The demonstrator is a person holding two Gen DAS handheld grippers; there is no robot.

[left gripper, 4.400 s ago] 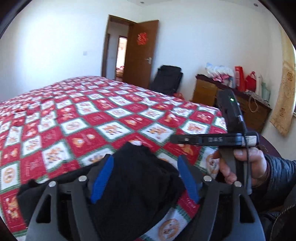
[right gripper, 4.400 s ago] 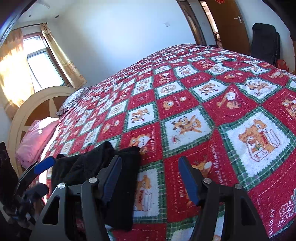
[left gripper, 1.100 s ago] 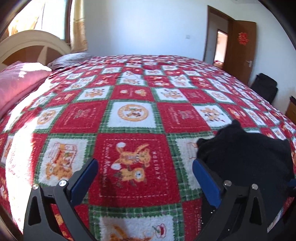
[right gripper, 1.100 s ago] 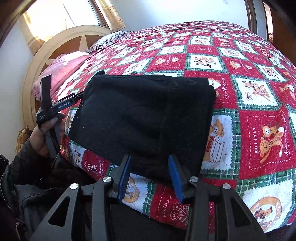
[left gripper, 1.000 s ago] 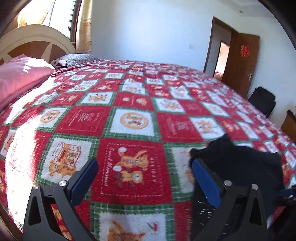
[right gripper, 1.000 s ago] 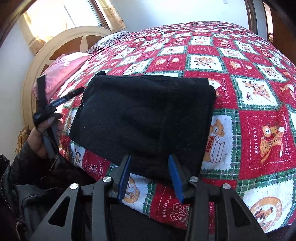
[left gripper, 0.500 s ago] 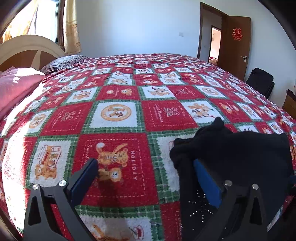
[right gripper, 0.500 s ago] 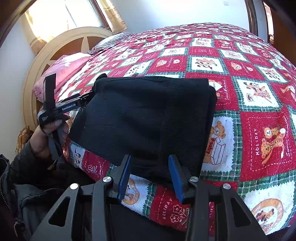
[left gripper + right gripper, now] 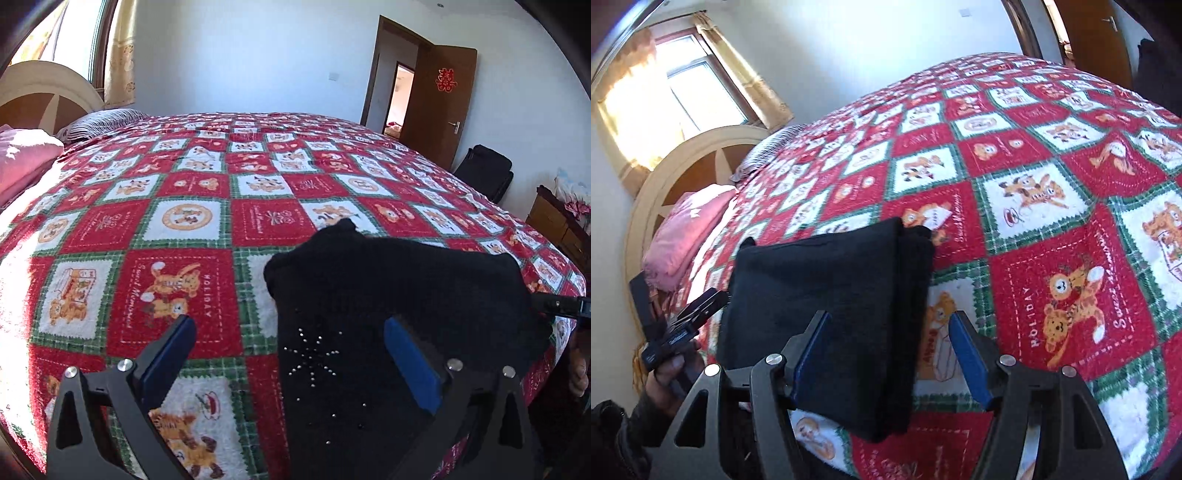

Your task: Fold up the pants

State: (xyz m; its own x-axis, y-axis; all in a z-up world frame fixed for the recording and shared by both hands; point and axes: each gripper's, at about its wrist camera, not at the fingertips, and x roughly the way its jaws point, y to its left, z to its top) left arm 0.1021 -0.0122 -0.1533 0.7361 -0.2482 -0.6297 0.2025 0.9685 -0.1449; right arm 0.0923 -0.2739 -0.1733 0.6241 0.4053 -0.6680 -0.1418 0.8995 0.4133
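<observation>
The black pants (image 9: 388, 288) lie folded into a thick rectangle near the bed's front edge, with a star of small studs on the near part. My left gripper (image 9: 291, 354) is open wide, and the pants' left edge lies between its blue pads without being pressed. In the right wrist view the pants (image 9: 831, 280) fill the lower left. My right gripper (image 9: 888, 356) straddles their right-hand edge with its jaws opening, and the pads are not pressing the cloth. A hand holds the left gripper (image 9: 679, 328) at the pants' far left.
A red, white and green quilt (image 9: 177, 206) with bear squares covers the bed. A pink pillow (image 9: 683, 236) and a curved headboard (image 9: 676, 173) are at the head end. An open brown door (image 9: 436, 107), a black bag (image 9: 487, 170) and a wooden dresser (image 9: 554, 218) stand beyond the bed.
My right gripper's jaws have widened off the pants' near edge, and it has rolled and shifted right. My left gripper has moved right, so the pants' left edge now lies between its fingers.
</observation>
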